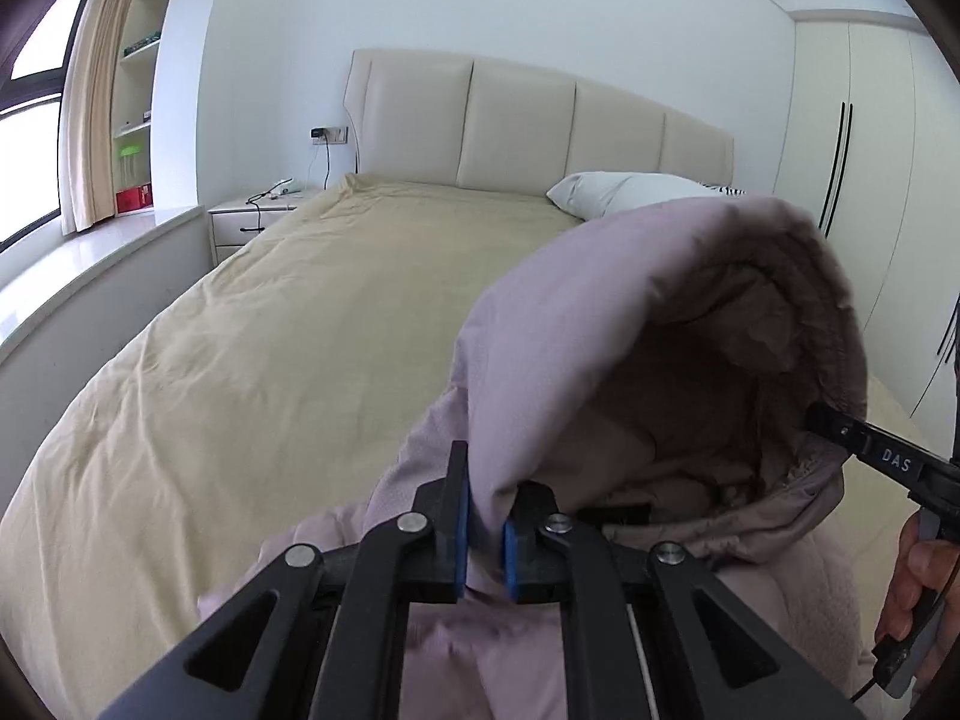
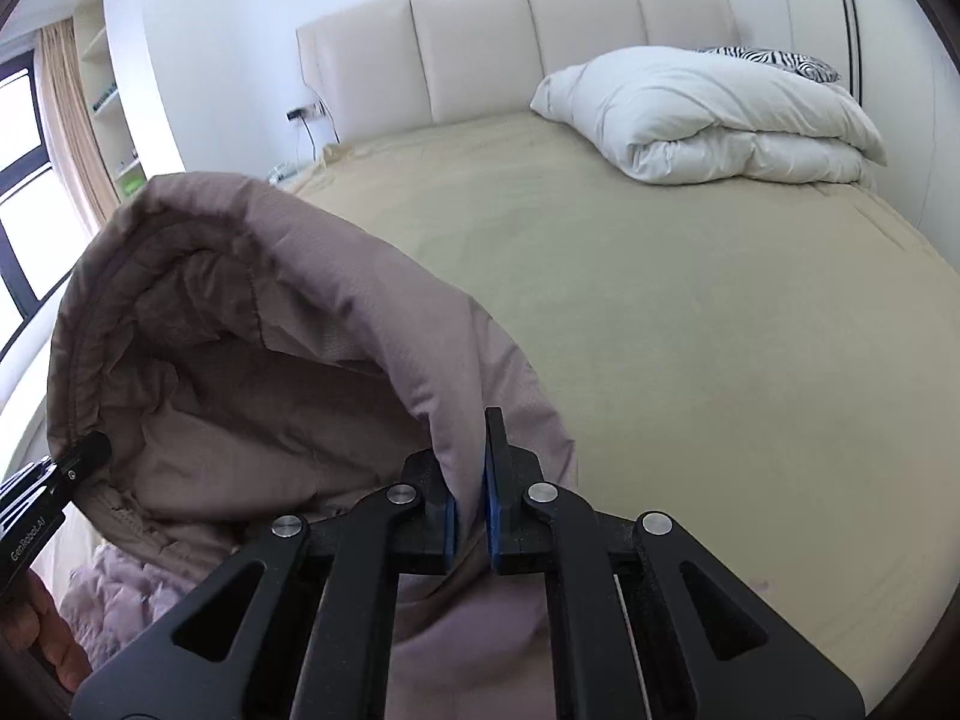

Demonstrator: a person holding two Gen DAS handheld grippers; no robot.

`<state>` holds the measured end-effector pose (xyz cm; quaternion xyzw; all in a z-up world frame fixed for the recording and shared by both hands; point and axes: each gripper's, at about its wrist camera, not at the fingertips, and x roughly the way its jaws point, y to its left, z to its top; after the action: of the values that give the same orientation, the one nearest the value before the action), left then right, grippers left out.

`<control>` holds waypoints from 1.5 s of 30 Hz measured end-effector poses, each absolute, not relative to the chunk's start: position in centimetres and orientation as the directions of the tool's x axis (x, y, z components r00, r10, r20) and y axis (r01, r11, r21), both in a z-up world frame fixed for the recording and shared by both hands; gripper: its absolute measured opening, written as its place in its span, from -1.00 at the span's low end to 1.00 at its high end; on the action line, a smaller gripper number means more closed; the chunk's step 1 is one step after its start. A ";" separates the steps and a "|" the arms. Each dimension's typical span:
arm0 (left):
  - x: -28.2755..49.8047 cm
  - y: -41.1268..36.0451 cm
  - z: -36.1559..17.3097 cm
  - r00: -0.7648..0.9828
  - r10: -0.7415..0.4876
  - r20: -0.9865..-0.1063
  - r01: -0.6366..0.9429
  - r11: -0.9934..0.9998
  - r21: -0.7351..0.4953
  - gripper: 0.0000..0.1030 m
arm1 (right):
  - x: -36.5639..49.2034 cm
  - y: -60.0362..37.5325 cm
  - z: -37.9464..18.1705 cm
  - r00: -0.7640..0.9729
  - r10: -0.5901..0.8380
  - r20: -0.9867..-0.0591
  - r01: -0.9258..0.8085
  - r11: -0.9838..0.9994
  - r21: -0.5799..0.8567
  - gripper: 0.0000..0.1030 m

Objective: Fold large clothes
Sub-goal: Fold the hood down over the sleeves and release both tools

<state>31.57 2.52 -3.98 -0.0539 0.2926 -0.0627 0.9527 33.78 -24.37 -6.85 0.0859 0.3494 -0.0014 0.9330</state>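
left hand-held gripper point(image 1: 485, 531) pinches coat point(image 1: 630, 312) hem | right hand-held gripper point(image 2: 470, 519) likewise | bedsheet point(image 2: 690, 312) bare

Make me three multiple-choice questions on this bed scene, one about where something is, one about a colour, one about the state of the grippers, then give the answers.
1. Where is the white duvet?
A. folded by the headboard
B. on the floor
C. on the windowsill

2. What colour is the bedsheet?
A. blue
B. beige
C. black

3. What are the two grippers doing?
A. both open and holding nothing
B. one holds a pillow
C. both shut on the coat's hood

Answers: 1 A, it lies folded at the headboard end. 2 B, the sheet is plain beige. 3 C, the left gripper and right gripper each pinch an edge of the mauve coat hood.
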 end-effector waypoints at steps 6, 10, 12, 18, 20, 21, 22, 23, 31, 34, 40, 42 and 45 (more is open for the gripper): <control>22.3 3.3 -7.7 0.773 -0.213 -0.597 0.069 0.965 -0.255 -0.74 | 20.4 -25.1 -8.5 0.771 0.158 -0.617 0.011 0.966 0.260 -0.82; 18.0 3.6 -9.8 0.716 -0.218 -0.663 0.045 0.962 -0.269 -0.41 | 14.6 -25.1 -12.8 0.714 0.212 -0.667 0.015 0.948 0.317 -0.76; 16.0 4.3 -9.4 0.726 -0.207 -0.656 0.034 0.963 -0.266 -0.32 | 12.2 -25.6 -13.8 0.713 0.218 -0.666 0.041 0.936 0.351 -0.73; 16.9 4.7 -4.4 0.784 -0.225 -0.579 0.064 0.956 -0.285 -0.14 | 8.1 -28.6 -11.4 0.775 0.174 -0.608 0.102 0.914 0.392 0.00; 19.2 3.4 -2.6 0.802 -0.225 -0.554 0.094 0.962 -0.255 -0.10 | 10.1 -28.4 -9.6 0.777 0.209 -0.593 0.061 0.914 0.401 0.01; 20.2 2.6 -2.1 0.810 -0.224 -0.543 0.108 0.965 -0.237 -0.10 | 11.2 -28.8 -9.0 0.770 0.235 -0.593 0.036 0.912 0.408 0.01; 21.4 1.9 -1.9 0.811 -0.221 -0.542 0.115 0.968 -0.223 -0.10 | 12.3 -28.3 -8.1 0.767 0.251 -0.590 0.010 0.915 0.403 0.01; 22.3 1.2 -1.9 0.808 -0.213 -0.549 0.116 0.972 -0.206 -0.10 | 13.4 -27.7 -7.3 0.766 0.252 -0.592 -0.013 0.926 0.377 0.01; 27.0 -0.2 -10.7 0.671 -0.180 -0.720 0.102 0.983 -0.151 -0.09 | 20.2 -24.0 -11.6 0.630 0.174 -0.757 -0.017 0.977 0.210 -0.25; 26.2 -0.9 -11.6 0.687 -0.161 -0.709 0.126 0.987 -0.102 -0.09 | 19.8 -24.4 -15.7 0.589 0.176 -0.789 -0.014 0.978 0.208 -0.30; 24.4 0.3 -8.5 0.725 -0.161 -0.670 0.105 0.987 -0.124 -0.15 | 17.9 -23.1 -15.4 0.607 0.107 -0.788 -0.041 0.994 0.103 -0.31; 23.6 0.8 -6.5 0.766 -0.151 -0.626 0.101 0.988 -0.115 -0.15 | 17.2 -23.4 -13.0 0.652 0.109 -0.750 -0.032 0.993 0.116 -0.30; 24.8 0.5 -5.3 0.770 -0.162 -0.617 0.116 0.987 -0.114 -0.15 | 17.6 -23.1 -9.8 0.723 0.106 -0.682 -0.051 0.994 0.100 -0.30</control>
<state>24.85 0.51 -5.30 -0.0347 0.3307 -0.0738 0.9402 17.59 -23.06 -9.79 0.0371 0.3694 0.0422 0.9276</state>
